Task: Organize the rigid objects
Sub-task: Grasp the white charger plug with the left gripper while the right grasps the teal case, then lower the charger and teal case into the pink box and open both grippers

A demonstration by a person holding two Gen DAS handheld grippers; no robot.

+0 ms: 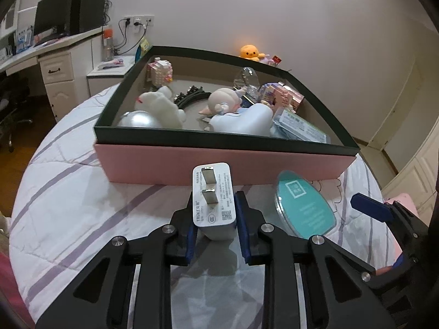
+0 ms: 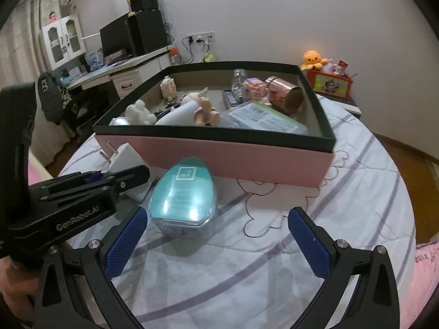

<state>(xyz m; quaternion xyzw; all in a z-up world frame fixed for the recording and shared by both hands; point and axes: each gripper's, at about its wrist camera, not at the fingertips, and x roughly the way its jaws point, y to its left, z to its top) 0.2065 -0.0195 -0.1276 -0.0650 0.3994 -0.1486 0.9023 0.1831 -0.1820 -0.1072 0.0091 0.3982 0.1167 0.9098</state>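
Observation:
My left gripper (image 1: 214, 213) is shut on a white wall charger (image 1: 214, 200), prongs up, held just above the quilt in front of the pink box (image 1: 225, 164). The charger also shows in the right wrist view (image 2: 126, 159), clamped by the left gripper (image 2: 109, 181). A teal egg-shaped clear case (image 2: 182, 196) lies on the quilt right of the charger, also seen in the left wrist view (image 1: 304, 205). My right gripper (image 2: 216, 235) is open and empty, just behind the case. The box (image 2: 247, 161) has a dark rim and holds several toys and packets.
The striped quilt (image 2: 343, 192) covers the bed around the box. A desk with monitor (image 1: 52, 19) and drawers stands far left. An orange plush (image 2: 311, 59) and a small orange box (image 2: 329, 82) sit on a nightstand behind the box.

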